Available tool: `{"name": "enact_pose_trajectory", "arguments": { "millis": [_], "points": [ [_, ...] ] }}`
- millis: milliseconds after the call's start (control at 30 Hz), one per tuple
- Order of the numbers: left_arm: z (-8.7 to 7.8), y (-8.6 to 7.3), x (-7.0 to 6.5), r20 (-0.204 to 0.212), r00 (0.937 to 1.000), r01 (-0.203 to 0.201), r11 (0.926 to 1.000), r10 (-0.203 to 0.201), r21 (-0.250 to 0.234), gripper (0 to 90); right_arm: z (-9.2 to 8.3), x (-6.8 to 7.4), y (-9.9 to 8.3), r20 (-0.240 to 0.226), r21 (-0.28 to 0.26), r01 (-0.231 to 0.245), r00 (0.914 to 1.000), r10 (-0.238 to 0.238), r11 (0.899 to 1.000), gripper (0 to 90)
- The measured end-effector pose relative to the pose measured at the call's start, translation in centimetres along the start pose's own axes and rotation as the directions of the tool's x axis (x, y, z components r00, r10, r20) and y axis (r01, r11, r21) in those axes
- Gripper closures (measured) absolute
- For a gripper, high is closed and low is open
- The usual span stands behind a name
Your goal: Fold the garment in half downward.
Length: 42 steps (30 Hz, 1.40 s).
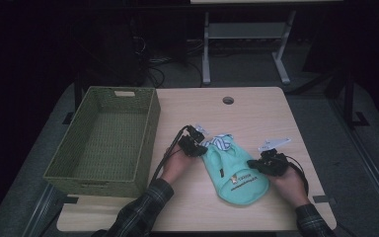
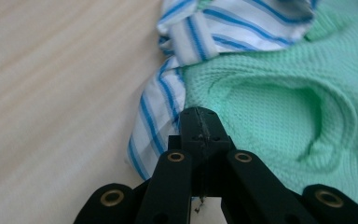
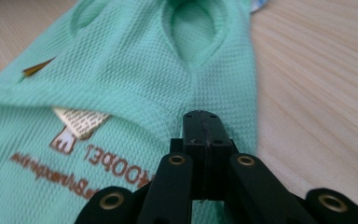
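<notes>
A small mint-green garment (image 1: 234,170) with brown lettering lies flat on the wooden table (image 1: 256,113). Its blue-and-white striped collar (image 1: 221,142) is bunched at the far end. My left gripper (image 1: 202,148) is at the garment's collar end; in the left gripper view its jaws (image 2: 200,122) are pressed together, their tips where the striped collar (image 2: 168,93) meets the green knit (image 2: 270,107). My right gripper (image 1: 254,164) is at the garment's right edge. In the right gripper view it is also shut (image 3: 203,125), over the green cloth (image 3: 121,70) near its hem, beside the lettering (image 3: 98,163).
A green woven basket (image 1: 150,133) stands on the left of the table, close to my left hand. A round cable hole (image 1: 228,100) sits near the far edge. Beyond the table are the legs of another bench (image 1: 206,59) and cables on the floor.
</notes>
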<state>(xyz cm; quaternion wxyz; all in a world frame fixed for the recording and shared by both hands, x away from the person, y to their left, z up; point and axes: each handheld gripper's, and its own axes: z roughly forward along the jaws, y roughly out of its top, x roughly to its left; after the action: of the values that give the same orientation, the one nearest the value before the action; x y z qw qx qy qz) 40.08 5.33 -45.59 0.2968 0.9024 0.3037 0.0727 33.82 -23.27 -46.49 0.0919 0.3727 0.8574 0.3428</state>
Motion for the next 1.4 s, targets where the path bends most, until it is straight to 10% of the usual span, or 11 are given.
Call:
{"name": "enact_pose_trajectory", "arguments": {
  "millis": [467,733,1000,1400],
  "points": [
    [-2.9,-3.0,-2.8,0.07,0.9973,-0.019,0.9993,0.022,-0.032,89.1,-0.1,0.2,0.1,0.001,-0.009,0.002,1.0,-0.002,1.0,89.8],
    [-4.0,-3.5,-1.9,0.024,0.9991,0.037,0.9961,-0.036,-0.08,62.3,-0.1,2.9,1.5,-0.079,-0.077,0.053,0.9951,-0.059,0.996,89.8],
    [-2.5,-4.0,-1.4,0.011,0.9984,0.055,0.9981,-0.055,-0.029,45.8,2.4,4.4,1.8,-0.093,0.002,0.121,0.9884,-0.12,0.993,89.8],
    [-2.4,-3.8,-2.2,-0.012,0.9999,-0.002,0.9998,0.002,-0.019,64.6,2.4,4.8,1.9,-0.074,0.01,0.135,0.9882,-0.134,0.991,89.8]
  ]
}}
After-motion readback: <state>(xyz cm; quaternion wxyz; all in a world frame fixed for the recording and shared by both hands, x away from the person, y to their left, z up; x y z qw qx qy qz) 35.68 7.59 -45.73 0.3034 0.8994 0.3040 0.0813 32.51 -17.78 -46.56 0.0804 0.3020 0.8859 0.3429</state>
